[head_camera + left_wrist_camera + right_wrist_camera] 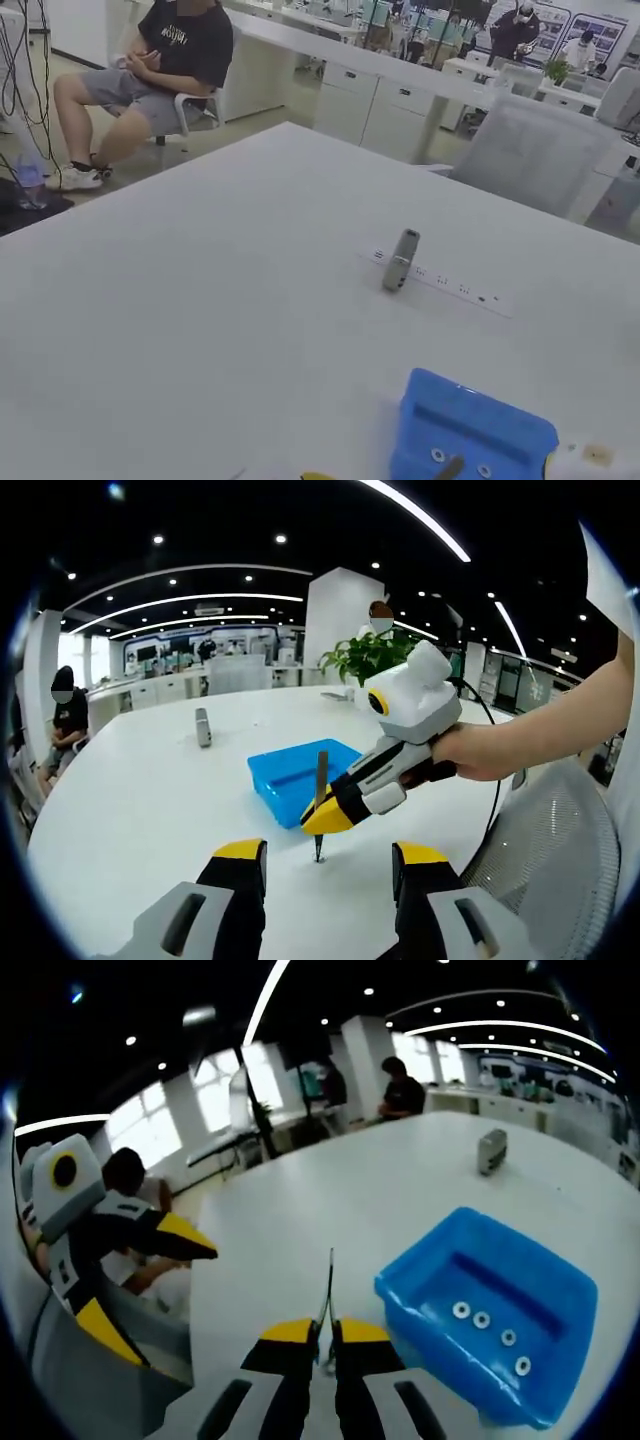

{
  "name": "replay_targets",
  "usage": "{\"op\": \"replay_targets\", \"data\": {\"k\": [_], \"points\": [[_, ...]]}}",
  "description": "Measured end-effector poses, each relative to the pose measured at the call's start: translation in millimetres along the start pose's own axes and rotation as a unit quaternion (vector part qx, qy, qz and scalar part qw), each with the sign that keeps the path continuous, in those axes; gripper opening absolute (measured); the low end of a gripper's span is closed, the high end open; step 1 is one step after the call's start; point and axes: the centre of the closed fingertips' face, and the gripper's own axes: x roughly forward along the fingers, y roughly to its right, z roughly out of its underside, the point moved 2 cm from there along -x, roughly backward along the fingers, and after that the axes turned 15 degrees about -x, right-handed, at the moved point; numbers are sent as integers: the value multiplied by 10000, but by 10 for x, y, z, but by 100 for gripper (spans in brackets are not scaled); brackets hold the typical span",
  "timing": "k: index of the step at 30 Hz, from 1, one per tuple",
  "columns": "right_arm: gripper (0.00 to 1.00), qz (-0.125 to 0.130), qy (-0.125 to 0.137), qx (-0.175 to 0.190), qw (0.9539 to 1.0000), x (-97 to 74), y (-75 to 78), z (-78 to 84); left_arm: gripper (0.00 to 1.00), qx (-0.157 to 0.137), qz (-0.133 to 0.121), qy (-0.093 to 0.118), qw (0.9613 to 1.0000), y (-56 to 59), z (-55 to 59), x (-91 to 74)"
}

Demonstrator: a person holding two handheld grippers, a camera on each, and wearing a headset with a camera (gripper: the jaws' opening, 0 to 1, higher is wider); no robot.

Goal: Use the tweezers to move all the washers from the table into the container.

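Observation:
My right gripper (322,1338) is shut on thin metal tweezers (328,1285) that point forward over the white table. In the left gripper view a hand holds this right gripper (335,815) with the tweezers (320,780) upright, tips down at the table just in front of the blue container (290,780). The blue container (500,1310) lies to the right of the tweezers and holds several washers (481,1319). My left gripper (330,865) is open with nothing between its yellow tips; it also shows as the left gripper (120,1250) at the left. Container (470,425) and two washers (437,456) sit at the bottom.
A small grey device (402,258) lies on a flush power strip (450,283) at mid-table. A person sits on a chair (160,60) beyond the far left corner. A mesh office chair (540,150) stands behind the table. A potted plant (365,655) stands past the container.

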Motion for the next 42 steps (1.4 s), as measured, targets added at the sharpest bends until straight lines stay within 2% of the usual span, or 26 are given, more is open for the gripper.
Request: {"op": "replay_targets", "data": {"k": [12,17,20,22,24,27,32,35,42], "points": [[4,40,19,-78,10000,-17,-70,30,49,17,7,-18,10000,5,6,-2],[4,9,-77,-729,9973,-22,-141,39,49,25,10,-19,10000,6,7,-2],[4,10,-129,-1187,9928,-19,-202,43,49,17,7,-13,10000,4,6,-2],[4,39,-185,-1228,9922,-23,-213,59,49,19,0,-10,10000,1,6,-3],[3,53,-203,-1177,9928,-29,-185,65,48,23,-1,-10,10000,1,6,-3],[3,87,-129,-854,9962,-33,-144,67,48,28,2,-6,10000,2,6,-3],[3,132,-16,-485,9987,-85,-104,45,48,17,-20,-2,10000,-8,6,-4],[3,127,42,-341,9993,-124,-88,13,48,14,-23,9,10000,-9,3,-5],[3,288,325,3,9991,-304,13,-114,48,18,-14,4,10000,-6,6,-2]]}}
